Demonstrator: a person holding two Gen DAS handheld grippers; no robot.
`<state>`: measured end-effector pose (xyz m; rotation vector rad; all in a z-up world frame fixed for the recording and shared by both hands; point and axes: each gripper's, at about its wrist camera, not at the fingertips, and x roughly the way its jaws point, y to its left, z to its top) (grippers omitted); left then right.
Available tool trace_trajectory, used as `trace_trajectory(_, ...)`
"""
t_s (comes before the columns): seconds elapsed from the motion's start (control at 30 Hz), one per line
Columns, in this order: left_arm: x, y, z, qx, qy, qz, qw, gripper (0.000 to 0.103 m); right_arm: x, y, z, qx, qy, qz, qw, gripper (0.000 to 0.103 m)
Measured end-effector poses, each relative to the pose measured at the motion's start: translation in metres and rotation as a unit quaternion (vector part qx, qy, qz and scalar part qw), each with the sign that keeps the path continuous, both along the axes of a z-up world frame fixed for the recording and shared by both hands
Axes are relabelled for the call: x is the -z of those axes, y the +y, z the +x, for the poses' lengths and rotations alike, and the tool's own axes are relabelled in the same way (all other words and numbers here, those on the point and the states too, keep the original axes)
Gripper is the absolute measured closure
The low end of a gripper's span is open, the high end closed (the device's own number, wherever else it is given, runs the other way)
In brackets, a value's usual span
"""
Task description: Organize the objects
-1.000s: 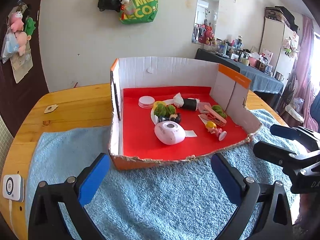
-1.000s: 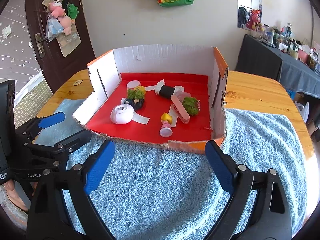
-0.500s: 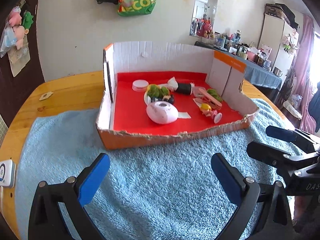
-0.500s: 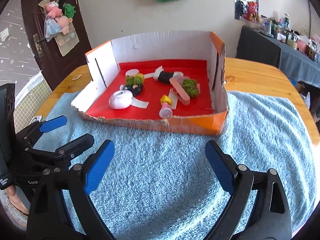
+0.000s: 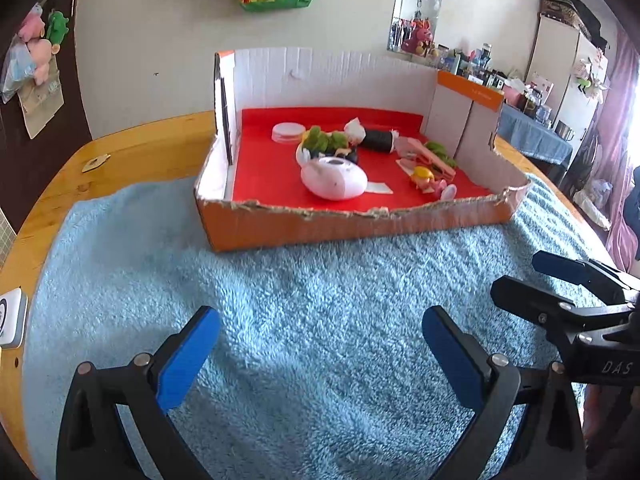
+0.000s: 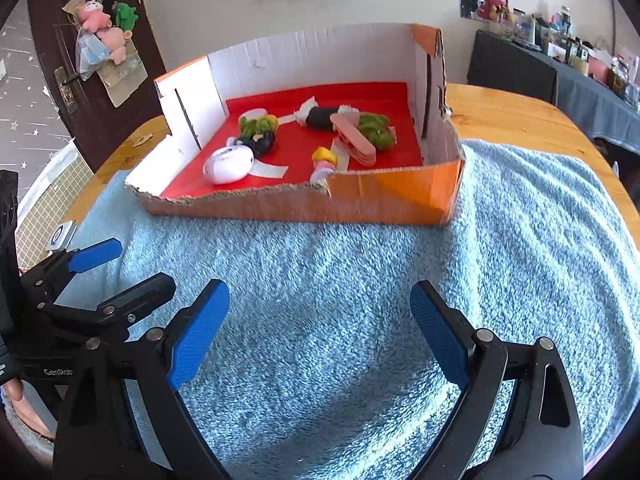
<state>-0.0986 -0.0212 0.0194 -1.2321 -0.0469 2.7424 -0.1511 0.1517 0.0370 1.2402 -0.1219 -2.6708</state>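
Note:
An orange cardboard box (image 5: 352, 224) (image 6: 392, 196) with a red floor sits on the blue towel (image 5: 304, 304) (image 6: 360, 280). Inside lie a white egg-shaped device (image 5: 334, 179) (image 6: 228, 165), green fuzzy items (image 5: 324, 140) (image 6: 374, 130), a black roll (image 5: 378, 140) (image 6: 322, 117), a pink clip (image 5: 430, 156) (image 6: 354, 140), a small yellow-and-pink toy (image 5: 426, 178) (image 6: 324, 162) and a white lid (image 5: 287, 132). My left gripper (image 5: 320, 340) and right gripper (image 6: 320, 324) both hover open and hold nothing, low over the towel in front of the box.
The towel covers a round wooden table (image 5: 132, 148) (image 6: 508, 114). A small white device (image 5: 10, 316) (image 6: 60, 235) lies at its left edge. Each gripper shows in the other's view: right gripper (image 5: 568, 284), left gripper (image 6: 104, 276). A dark cluttered table (image 6: 560, 64) stands behind on the right.
Both grippers have drawn back and dropped lower, so the box now looks farther and its front wall shows. Nothing in the box has moved; both stay open.

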Motion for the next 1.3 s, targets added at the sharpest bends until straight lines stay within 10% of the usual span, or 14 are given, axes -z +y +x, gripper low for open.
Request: trace_trajectory(1.3,0.019,-0.005,0.014,-0.016,-0.017,-0.036,0.9991,0.0,0.02,-0.001,0.016,0.013,0.018,0.07,0.997,0.01)
